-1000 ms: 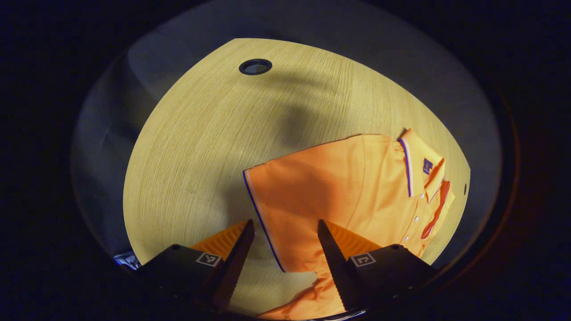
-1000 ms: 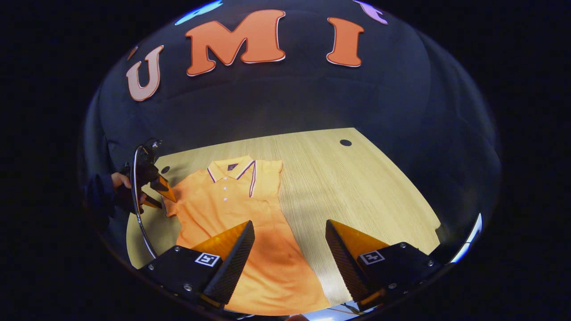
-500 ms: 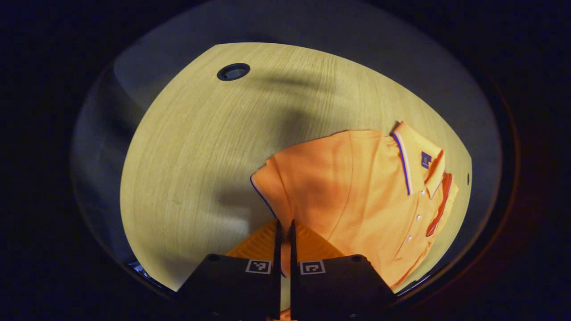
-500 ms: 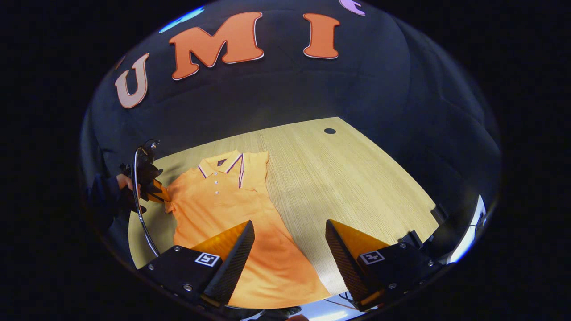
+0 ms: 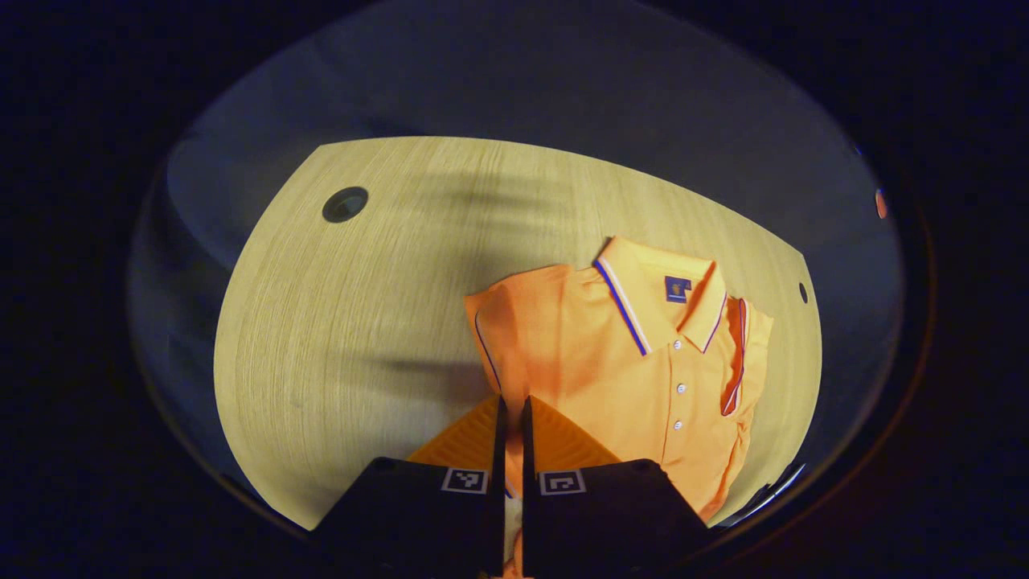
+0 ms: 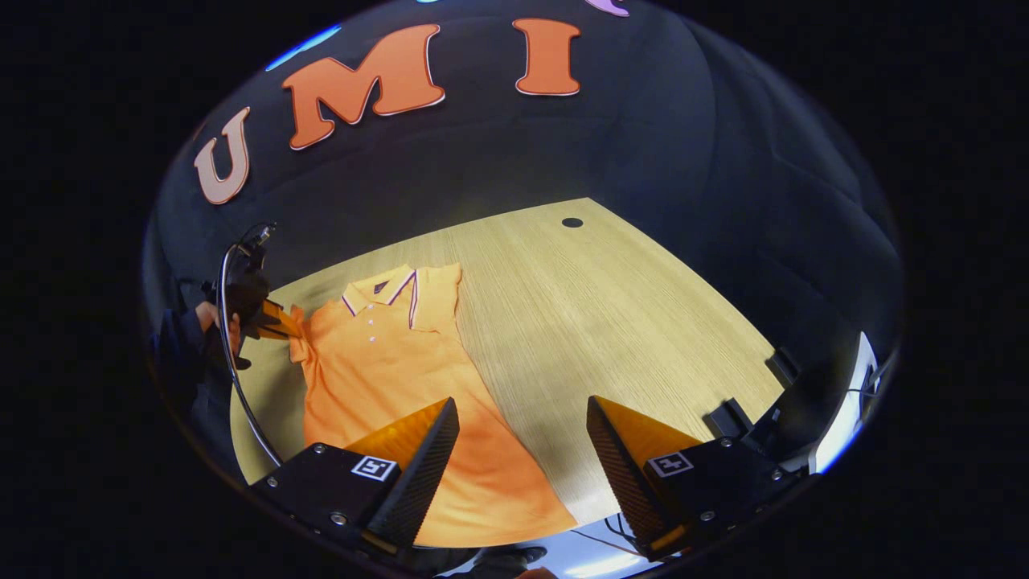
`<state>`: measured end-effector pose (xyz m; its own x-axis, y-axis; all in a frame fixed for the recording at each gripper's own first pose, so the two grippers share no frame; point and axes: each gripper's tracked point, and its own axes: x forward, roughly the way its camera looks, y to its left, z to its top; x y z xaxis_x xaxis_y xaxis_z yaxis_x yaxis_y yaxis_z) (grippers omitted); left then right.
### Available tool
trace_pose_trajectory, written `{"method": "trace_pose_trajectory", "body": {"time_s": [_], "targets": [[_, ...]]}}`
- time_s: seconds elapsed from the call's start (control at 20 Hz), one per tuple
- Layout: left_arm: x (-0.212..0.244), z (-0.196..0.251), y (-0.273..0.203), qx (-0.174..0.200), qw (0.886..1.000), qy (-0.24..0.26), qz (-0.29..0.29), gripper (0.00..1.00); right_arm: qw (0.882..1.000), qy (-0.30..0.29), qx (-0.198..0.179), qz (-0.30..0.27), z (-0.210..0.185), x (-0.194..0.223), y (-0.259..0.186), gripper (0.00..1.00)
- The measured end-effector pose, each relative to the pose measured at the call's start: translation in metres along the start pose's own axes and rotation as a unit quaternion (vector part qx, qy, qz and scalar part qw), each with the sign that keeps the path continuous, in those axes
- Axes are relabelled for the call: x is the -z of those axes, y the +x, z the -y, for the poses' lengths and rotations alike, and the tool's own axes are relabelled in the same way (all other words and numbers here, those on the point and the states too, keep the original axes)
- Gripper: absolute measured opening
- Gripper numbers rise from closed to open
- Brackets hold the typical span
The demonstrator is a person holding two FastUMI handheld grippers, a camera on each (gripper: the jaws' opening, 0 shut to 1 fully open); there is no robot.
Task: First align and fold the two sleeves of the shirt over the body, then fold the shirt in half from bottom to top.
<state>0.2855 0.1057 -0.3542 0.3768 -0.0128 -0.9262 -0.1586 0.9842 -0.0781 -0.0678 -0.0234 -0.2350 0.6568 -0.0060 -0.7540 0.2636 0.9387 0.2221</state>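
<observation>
Left claw (image 5: 511, 414): fingers drawn together with a thin slit between them, pinched on the edge of the left sleeve (image 5: 492, 338) of the orange short-sleeved polo shirt with dark-and-white trimmed collar (image 5: 635, 362). In the right gripper view this claw (image 6: 277, 322) sits at the shirt's (image 6: 402, 386) near-left shoulder, held by a hand (image 6: 211, 318) in a dark sleeve; the sleeve cloth looks bunched and raised off the table there, though the view is small and I cannot be sure how high.

Right claw (image 6: 522, 438): fingers spread wide, nothing between them, hovering above the lower hem of the shirt and the bare wood beside it.

Shirt lies face up, buttons showing, on the pale wood-grain table (image 5: 362, 322), collar toward the far edge. Its right sleeve (image 5: 744, 354) is folded inward over the body. The hem is cut off behind the left claw's body in the left gripper view.

Surroundings: 1 round dark cable hole (image 5: 346, 204) in the table, well apart from the shirt; a smaller dark hole (image 5: 802, 293) near the collar side.
</observation>
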Motion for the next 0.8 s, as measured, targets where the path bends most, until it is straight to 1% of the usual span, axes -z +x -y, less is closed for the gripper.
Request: {"method": "trace_pose_trajectory", "body": {"time_s": [0.35,0.45,0.55,0.65,0.7,0.75,0.8], "targets": [[-0.005,0.061,0.01,0.035,0.997,0.073,0.0,0.09,1.0,0.019,0.012,-0.002,0.015,0.005,-0.002,0.98],[-0.006,0.076,0.017,0.048,0.995,0.084,-0.003,0.09,1.0,0.022,0.015,-0.004,0.017,0.009,-0.006,0.98],[0.001,0.094,0.023,0.072,0.993,0.088,-0.015,0.11,1.0,0.023,0.019,-0.005,0.017,0.01,-0.006,0.98],[0.009,0.106,0.025,0.095,0.991,0.09,-0.024,0.23,1.0,0.024,0.019,-0.008,0.016,0.014,-0.007,0.98],[0.012,0.109,0.025,0.098,0.991,0.091,-0.023,0.43,1.0,0.024,0.015,-0.01,0.015,0.016,-0.007,0.98],[0.018,0.11,0.025,0.1,0.99,0.095,-0.021,0.52,1.0,0.024,0.011,-0.012,0.013,0.017,-0.006,0.98],[0.021,0.11,0.017,0.102,0.99,0.096,-0.018,0.75,1.0,0.021,0.002,-0.014,0.01,0.019,-0.006,0.98]]}}
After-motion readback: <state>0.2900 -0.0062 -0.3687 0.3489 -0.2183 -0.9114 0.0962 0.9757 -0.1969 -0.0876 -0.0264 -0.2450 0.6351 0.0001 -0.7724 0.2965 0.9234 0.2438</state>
